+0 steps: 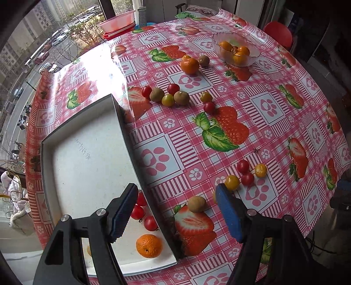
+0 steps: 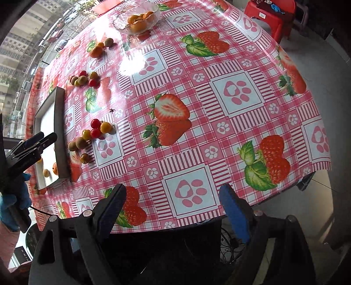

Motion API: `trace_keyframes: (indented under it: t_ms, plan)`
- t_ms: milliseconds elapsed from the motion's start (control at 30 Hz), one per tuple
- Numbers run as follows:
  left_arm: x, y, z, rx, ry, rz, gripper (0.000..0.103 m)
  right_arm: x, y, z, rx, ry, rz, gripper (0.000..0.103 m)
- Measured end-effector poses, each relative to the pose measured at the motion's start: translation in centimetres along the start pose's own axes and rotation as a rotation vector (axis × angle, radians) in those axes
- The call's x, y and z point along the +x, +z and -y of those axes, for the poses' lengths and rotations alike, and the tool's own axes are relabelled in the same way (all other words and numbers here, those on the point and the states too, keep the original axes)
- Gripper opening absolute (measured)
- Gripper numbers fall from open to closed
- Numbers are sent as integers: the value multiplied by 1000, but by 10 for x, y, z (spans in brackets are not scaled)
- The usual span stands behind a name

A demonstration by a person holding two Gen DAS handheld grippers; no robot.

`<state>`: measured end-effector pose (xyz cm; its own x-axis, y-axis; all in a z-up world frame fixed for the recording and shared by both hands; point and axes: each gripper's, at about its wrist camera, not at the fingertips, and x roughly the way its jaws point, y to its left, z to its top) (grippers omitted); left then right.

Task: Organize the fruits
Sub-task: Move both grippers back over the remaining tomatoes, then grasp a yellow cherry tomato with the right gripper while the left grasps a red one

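Note:
A grey tray (image 1: pixel 125 131) with a white floor lies at the table's left; it also shows in the right wrist view (image 2: pixel 59 122). In it lie an orange (image 1: pixel 148 246) and red cherry tomatoes (image 1: pixel 150 223). My left gripper (image 1: pixel 177 197) is open and empty, its jaws straddling the tray's right wall near a brown longan (image 1: pixel 197 203). Red and yellow cherry tomatoes (image 1: pixel 247 173) lie just beyond. More tomatoes and longans (image 1: pixel 169 95) sit farther back, with an orange (image 1: pixel 189 65). My right gripper (image 2: pixel 171 199) is open and empty above the table's near edge.
A glass bowl (image 1: pixel 252 60) of oranges stands at the far right of the table. A pink basin (image 1: pixel 117 20) sits by the window. A red stool (image 2: pixel 272 15) stands beyond the table. The left gripper (image 2: pixel 33 140) shows over the tray in the right wrist view.

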<state>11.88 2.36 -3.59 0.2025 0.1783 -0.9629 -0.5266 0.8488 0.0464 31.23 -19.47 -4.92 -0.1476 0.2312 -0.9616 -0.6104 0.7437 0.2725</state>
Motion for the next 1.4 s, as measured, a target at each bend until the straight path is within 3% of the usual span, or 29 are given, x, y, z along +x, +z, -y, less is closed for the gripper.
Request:
trace_keyframes:
  t_ms: [367,733,767,833,900,1167,1233,1300,1400]
  plan:
    - [16,5,-11,-110,35,-58,74,51,58,-106,-227,5,-56,89]
    - [55,59,-2,-194,-59,-71,74,85,64,-140,-439,-42,-90,86]
    - [59,63,0,-192,-68,-74,73,88,64,-141,-447,-43,-92,82]
    - [69,71,6,-183,-85,-91,60,93,63,-144,-467,-44,-94,71]
    - [78,79,11,-183,-90,-100,60,98,61,-148,-496,-43,-93,62]
    - [103,107,28,-184,-103,-113,60,108,60,-164,-562,-43,-65,58]
    - [106,111,34,-172,-85,-106,59,109,61,-167,-571,-47,-60,49]
    - [107,114,39,-160,-68,-101,59,110,64,-171,-570,-43,-54,32]
    - [106,115,43,-145,-27,-91,45,110,71,-168,-550,2,-68,23]
